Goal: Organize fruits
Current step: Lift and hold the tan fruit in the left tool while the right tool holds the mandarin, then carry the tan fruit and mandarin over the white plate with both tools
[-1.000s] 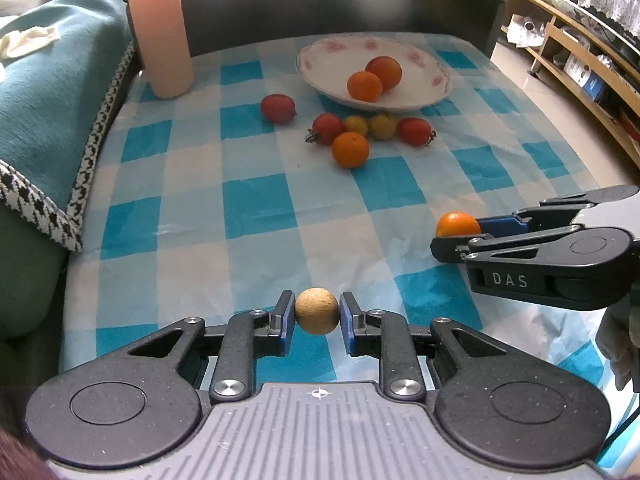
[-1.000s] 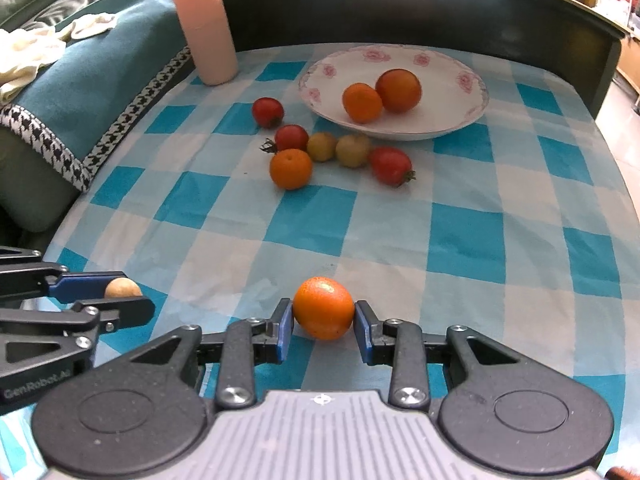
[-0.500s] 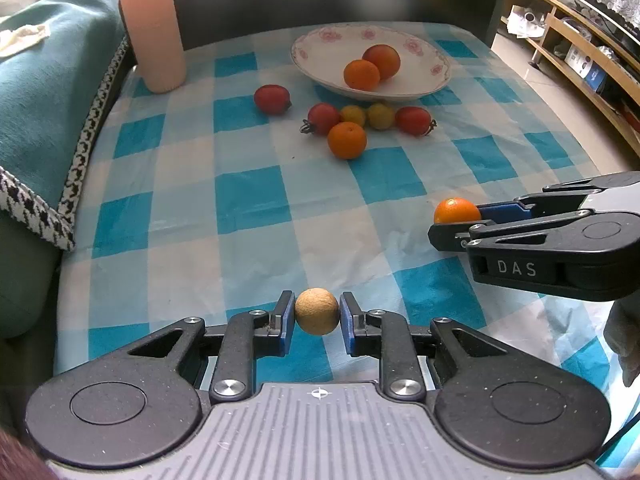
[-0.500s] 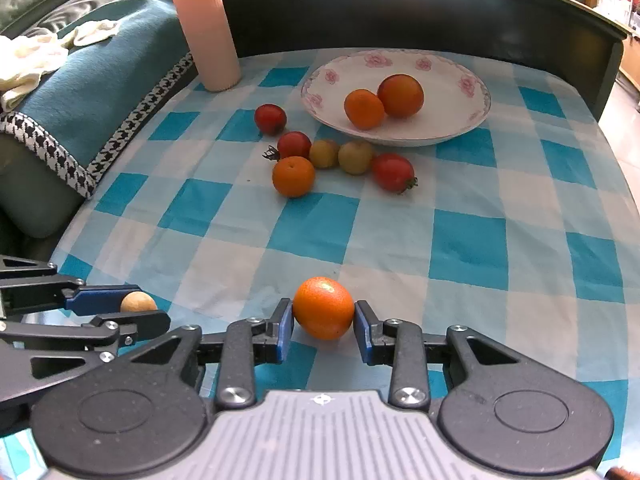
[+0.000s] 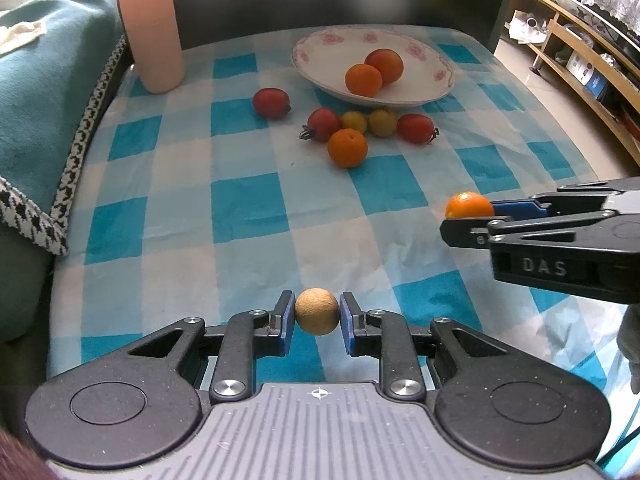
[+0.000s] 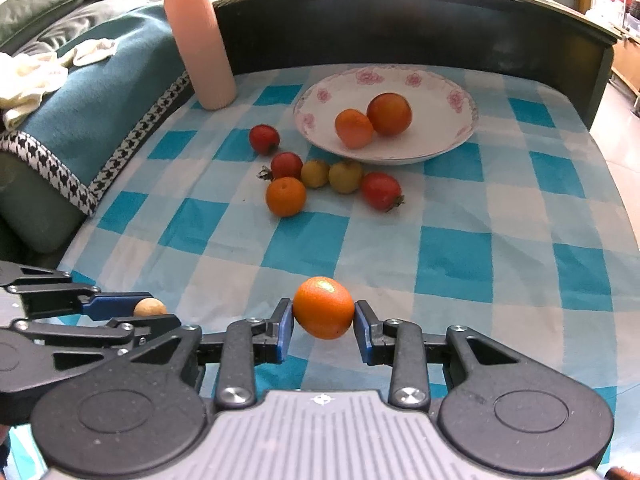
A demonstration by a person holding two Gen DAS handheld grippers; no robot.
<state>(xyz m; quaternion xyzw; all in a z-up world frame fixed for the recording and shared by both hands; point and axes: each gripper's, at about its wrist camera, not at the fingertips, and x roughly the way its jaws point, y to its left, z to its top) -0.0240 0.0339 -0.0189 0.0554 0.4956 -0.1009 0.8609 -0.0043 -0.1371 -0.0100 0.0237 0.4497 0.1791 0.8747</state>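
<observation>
While the pink cylinder (image 5: 149, 24) stands upright at the far left of the checked cloth (image 5: 248, 216), our left gripper (image 5: 317, 316) pinches a small tan fruit (image 5: 317, 311) between its blue pads above the near edge. Further right, loose red, yellow and orange fruits (image 5: 347, 147) lie clustered just before the flowered plate (image 5: 436, 80), which holds two orange fruits (image 5: 364, 79) touching each other. Farthest right, our right gripper (image 6: 323, 320) clamps a small orange (image 6: 323, 307) off the cloth, well apart from the plate.
</observation>
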